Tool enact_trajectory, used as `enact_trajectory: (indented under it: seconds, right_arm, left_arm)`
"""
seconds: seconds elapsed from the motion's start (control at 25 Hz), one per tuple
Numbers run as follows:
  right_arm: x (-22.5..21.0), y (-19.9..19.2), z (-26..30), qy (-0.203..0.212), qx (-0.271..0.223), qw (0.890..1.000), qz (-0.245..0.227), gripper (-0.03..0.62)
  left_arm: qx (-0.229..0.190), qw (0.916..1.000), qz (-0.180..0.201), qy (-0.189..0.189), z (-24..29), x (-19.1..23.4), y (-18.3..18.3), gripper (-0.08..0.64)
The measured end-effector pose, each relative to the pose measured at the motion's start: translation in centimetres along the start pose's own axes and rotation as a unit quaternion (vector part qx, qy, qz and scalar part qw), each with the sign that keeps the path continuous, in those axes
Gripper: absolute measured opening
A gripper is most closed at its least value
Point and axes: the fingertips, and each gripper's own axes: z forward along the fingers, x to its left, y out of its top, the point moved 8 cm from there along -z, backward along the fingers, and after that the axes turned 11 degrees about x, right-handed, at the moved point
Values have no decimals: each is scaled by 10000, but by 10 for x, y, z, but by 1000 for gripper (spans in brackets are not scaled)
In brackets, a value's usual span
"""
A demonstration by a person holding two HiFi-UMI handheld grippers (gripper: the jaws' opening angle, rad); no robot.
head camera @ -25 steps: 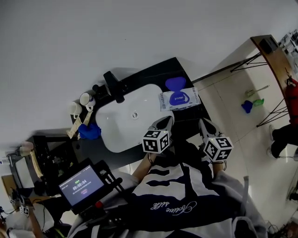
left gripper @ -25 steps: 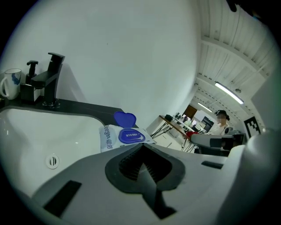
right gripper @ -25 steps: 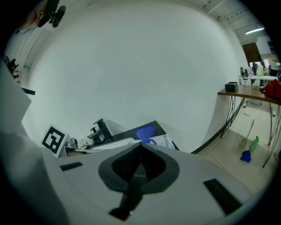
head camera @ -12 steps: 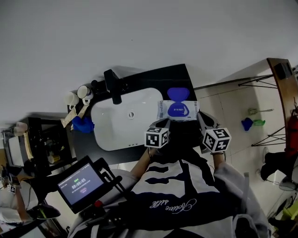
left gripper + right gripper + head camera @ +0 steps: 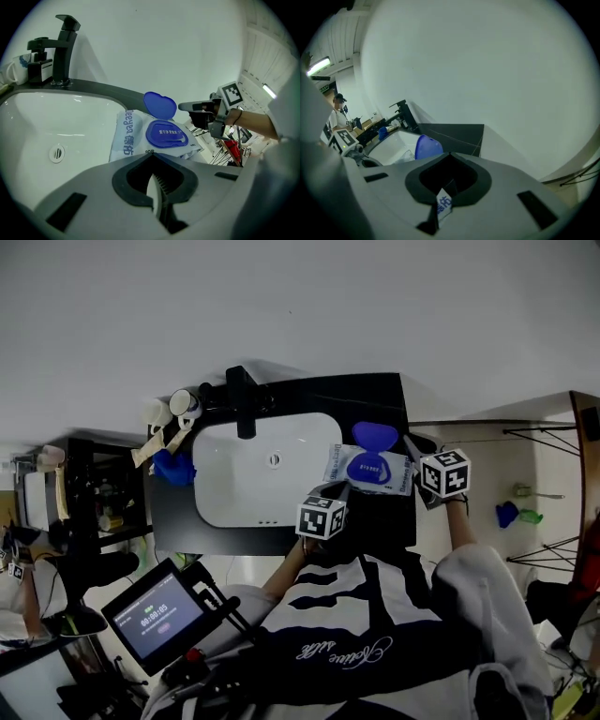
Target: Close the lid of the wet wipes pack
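The right gripper [image 5: 443, 205] is clamped on an edge of the wet wipes pack [image 5: 125, 140]; its blue lid [image 5: 160, 105] stands open. The left gripper [image 5: 157, 193], jaws together and empty, sits just short of the pack.

Head view high, steeply down; gripper views low, close; all share sink [image 5: 234, 491], wipes pack [image 5: 368, 471].

Your left tongs [image 5: 157, 197] closed, empty. Just ahead: wipes pack [image 5: 133, 140], blue lid [image 5: 160, 105] standing open; right tongs [image 5: 183, 107] at its far end.
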Motion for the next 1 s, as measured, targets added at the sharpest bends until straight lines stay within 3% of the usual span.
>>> enact_trajectory:
  seconds: [0.16, 0.28, 0.48, 0.68, 0.8, 1.0]
  right_arm:
    - [-16, 3, 30, 123, 443, 9989, -83, -2]
    - [-12, 8, 33, 348, 401, 9985, -144, -2]
    - [15, 9, 9, 1009, 46, 9947, -199, -2]
    - [60, -14, -3, 1318, 339, 9900, -382, -2]
    - [79, -31, 5, 1099, 716, 9910, -267, -2]
    - [89, -45, 27, 371, 1288, 9897, -512, -2]
  left_arm:
    - [27, 10000, -30, 32, 2, 1, 1, -2]
    - [61, 10000, -30, 37, 2, 0, 2, -2]
    - [136, 9999, 41, -40, 0, 1, 1, -2]
    - [176, 9996, 193, -91, -2, 1, 2, -2]
    - [176, 9992, 355, -57, -3, 1, 3, -2]
    - [86, 9993, 371, 49, -6, 8, 3, -2]
